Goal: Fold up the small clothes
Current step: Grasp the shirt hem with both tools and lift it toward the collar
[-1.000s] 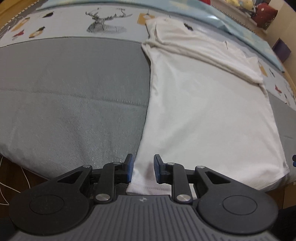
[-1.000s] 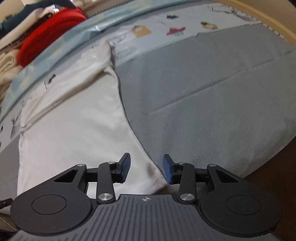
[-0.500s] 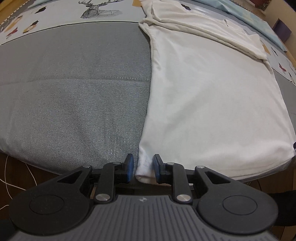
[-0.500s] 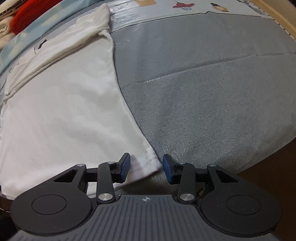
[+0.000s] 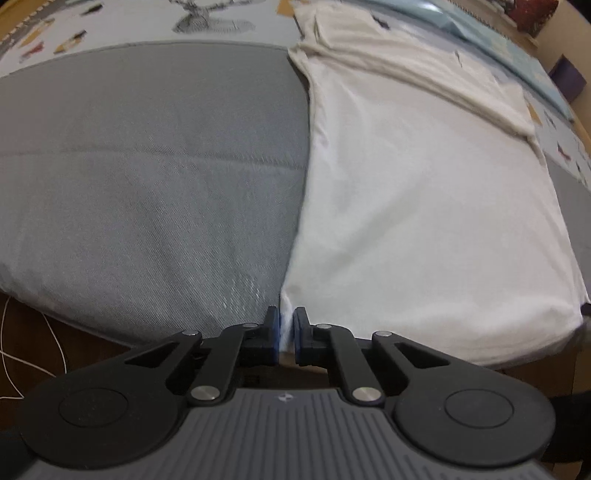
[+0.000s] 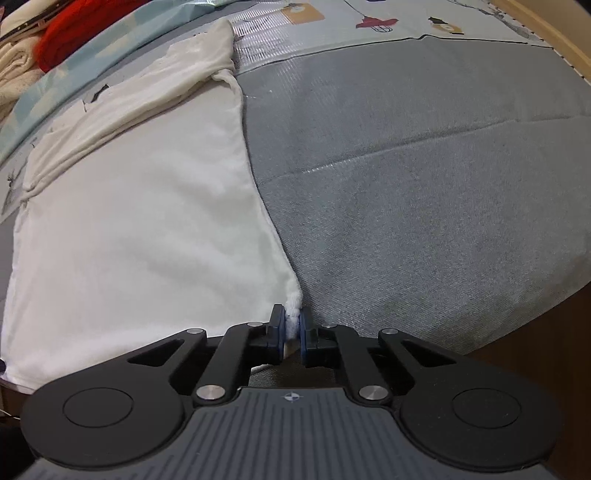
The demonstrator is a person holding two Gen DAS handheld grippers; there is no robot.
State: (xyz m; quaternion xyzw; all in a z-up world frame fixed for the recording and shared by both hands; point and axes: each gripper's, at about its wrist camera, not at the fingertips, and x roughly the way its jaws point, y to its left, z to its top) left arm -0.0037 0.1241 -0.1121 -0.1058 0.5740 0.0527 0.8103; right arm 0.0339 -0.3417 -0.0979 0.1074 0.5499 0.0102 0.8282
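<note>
Both claws have just snapped shut: a second ago their blue pads stood apart on either side of the hem, and now each pinches a bottom corner of the shirt (image 5: 424,221). The left gripper (image 5: 287,325) holds the near left corner, a sliver of white cloth squeezed between its pads; the right gripper (image 6: 293,328) clamps the near right corner, where the fabric bunches into a small puckered tuft. To my eye, that means the grasp is done and the lift to carry the hem up toward the collar can begin.

The shirt lies flat on the bed, front down the middle of a grey mat (image 5: 147,184), its hem at the near edge and its sleeves already turned in across the far end in soft ridges. It is thin white knit, limp and slightly fuzzy. The mat is a coarse grey weave with one shallow crease across it. Beyond it runs a pale printed sheet (image 6: 406,18) with small cartoon figures.
</note>
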